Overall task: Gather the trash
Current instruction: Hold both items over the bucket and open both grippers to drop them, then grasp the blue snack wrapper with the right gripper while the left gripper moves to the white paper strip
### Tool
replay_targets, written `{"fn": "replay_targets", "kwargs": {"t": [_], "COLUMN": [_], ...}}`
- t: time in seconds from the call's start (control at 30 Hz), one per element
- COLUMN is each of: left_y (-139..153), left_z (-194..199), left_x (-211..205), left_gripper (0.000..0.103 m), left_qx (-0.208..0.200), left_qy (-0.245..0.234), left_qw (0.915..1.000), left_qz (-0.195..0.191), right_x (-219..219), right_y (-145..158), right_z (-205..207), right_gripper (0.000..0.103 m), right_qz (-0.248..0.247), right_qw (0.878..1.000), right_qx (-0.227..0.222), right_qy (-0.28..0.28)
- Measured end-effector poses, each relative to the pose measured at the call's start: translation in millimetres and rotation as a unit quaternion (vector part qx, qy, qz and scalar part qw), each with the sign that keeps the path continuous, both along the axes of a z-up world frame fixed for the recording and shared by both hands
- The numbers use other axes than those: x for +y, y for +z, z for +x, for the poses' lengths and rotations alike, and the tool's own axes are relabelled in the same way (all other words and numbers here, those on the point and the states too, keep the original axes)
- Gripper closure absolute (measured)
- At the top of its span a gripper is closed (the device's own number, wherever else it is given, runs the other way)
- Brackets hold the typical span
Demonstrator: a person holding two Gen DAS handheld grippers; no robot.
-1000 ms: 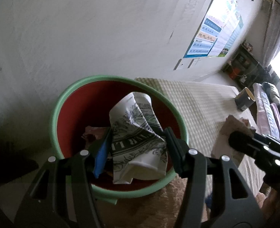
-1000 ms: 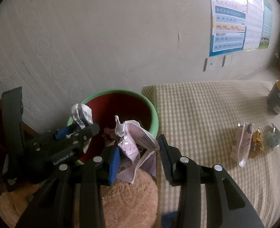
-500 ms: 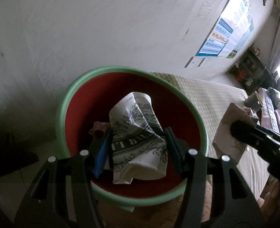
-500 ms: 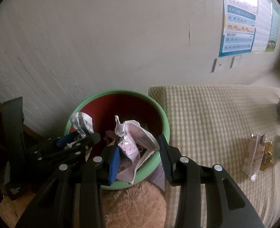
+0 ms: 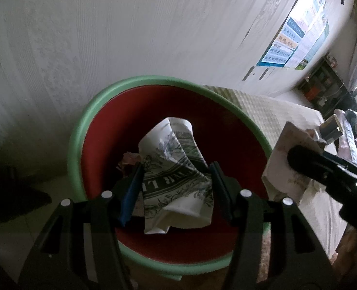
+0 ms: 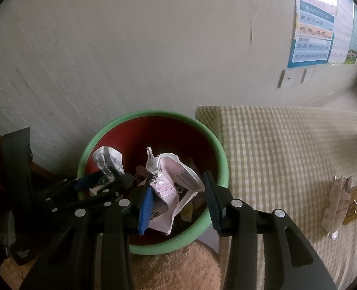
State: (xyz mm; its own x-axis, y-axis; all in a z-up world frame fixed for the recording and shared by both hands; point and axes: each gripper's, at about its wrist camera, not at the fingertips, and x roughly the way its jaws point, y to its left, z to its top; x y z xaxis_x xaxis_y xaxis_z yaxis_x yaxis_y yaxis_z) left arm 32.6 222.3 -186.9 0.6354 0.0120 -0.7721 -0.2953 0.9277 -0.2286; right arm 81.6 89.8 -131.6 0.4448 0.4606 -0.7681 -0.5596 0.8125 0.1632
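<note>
1. The green-rimmed bin now fills more of both views.
2. Left tongs pinch the crushed paper cup over it.
3. Right tongs have just been spreading; pink wrapper between them, likely releasing.

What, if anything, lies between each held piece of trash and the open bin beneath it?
Nothing visible. The crushed paper cup in the left gripper and the pink wrapper in the right gripper, whose jaws have just been opening, both hang over the bin.
</note>
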Motion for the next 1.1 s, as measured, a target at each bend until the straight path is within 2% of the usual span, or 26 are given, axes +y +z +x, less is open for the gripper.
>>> {"fn": "replay_targets", "kwargs": {"t": [0.13,0.3,0.43,0.57,0.63,0.73,0.83,0.97,1.1], "left_y": [0.8,4.8,10.9,17.9,19.9,22.3,22.9,27.1,34.0], "left_z": [1.0,-1.9,-5.0,-8.9,-8.1,-7.6,-6.3,-6.4,-10.8], "left_x": [0.1,-2.5,-11.1,-29.6,-42.1,-61.8,-81.0,-114.7,-140.6], "left_gripper": [0.041,0.035,0.028,0.026,0.026,0.025,0.025,0.025,0.025], "left_qx": [0.0,-0.005,-0.012,-0.022,-0.022,-0.022,-0.019,-0.014,-0.018], "left_qy": [0.002,0.005,0.003,-0.018,-0.033,-0.055,-0.078,-0.117,-0.143], "left_qw": [1.0,1.0,0.9999,0.9993,0.9989,0.9978,0.9964,0.9922,0.9878], "left_qz": [-0.001,0.005,0.012,0.023,0.025,0.027,0.028,0.041,0.059], "right_x": [-4.7,-30.6,-71.4,-129.1,-158.4,-198.6,-219.6,-222.8,-204.4], "right_y": [4.7,18.8,35.9,42.3,36.7,16.2,-8.7,-35.8,-43.9], "right_z": [-0.9,-0.3,-5.0,-19.7,-29.4,-49.6,-73.7,-96.5,-105.4], "right_gripper": [0.05,0.048,0.042,0.041,0.041,0.041,0.04,0.04,0.04], "right_qz": [0.008,0.027,0.027,0.003,-0.008,-0.011,-0.007,0.003,0.005], "right_qw": [1.0,0.999,0.998,0.995,0.993,0.989,0.987,0.987,0.991], "right_qx": [-0.01,-0.017,-0.035,-0.049,-0.038,0.006,0.048,0.091,0.099], "right_qy": [0.002,-0.018,-0.048,-0.091,-0.115,-0.147,-0.155,-0.136,-0.09]}}
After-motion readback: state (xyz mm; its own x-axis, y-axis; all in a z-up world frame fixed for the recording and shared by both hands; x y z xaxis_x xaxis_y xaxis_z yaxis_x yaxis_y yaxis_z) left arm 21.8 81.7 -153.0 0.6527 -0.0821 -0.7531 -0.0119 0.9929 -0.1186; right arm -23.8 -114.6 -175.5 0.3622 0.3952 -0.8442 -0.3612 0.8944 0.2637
